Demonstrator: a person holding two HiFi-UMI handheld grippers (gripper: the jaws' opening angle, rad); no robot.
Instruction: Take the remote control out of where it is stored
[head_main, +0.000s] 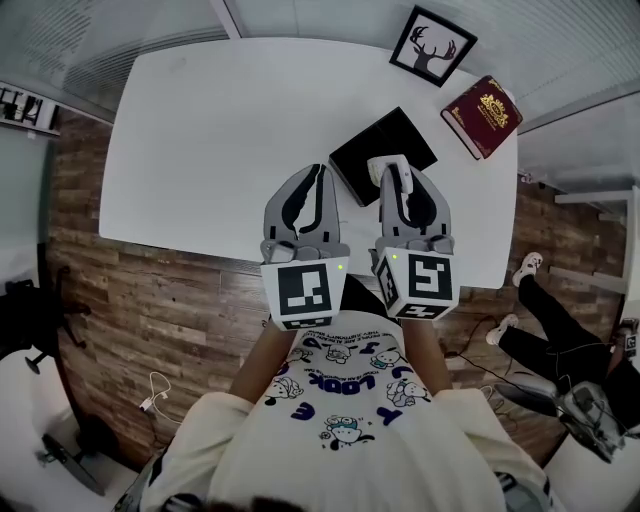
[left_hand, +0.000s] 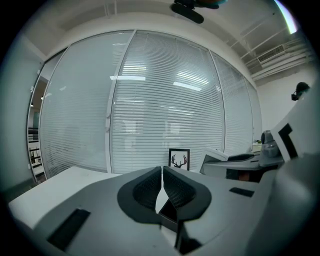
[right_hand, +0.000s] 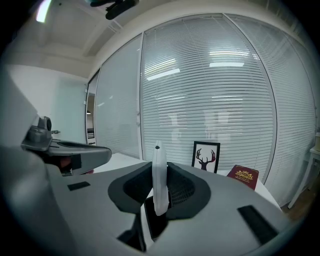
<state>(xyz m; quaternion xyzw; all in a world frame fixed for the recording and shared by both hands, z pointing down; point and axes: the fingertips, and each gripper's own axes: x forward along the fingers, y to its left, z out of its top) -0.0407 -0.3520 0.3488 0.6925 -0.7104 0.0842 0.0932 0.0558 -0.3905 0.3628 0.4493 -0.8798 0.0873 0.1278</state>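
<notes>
A slim white remote control (right_hand: 159, 180) stands on edge between the jaws of my right gripper (right_hand: 160, 170), which is shut on it. In the head view the remote (head_main: 389, 168) sticks out past the right gripper (head_main: 398, 192), above the near edge of a flat black case (head_main: 395, 140) on the white table (head_main: 220, 130). My left gripper (head_main: 318, 180) hangs just to the left, over the table's front part. Its jaws meet at the tips with nothing between them (left_hand: 163, 172). The right gripper with the remote (left_hand: 220, 156) also shows at the right of the left gripper view.
A framed deer picture (head_main: 432, 46) stands at the table's far edge, with a dark red book (head_main: 481, 115) lying to its right. Slatted blinds (right_hand: 210, 100) close off the far side. A person's legs (head_main: 555, 330) stretch over the wooden floor at the right.
</notes>
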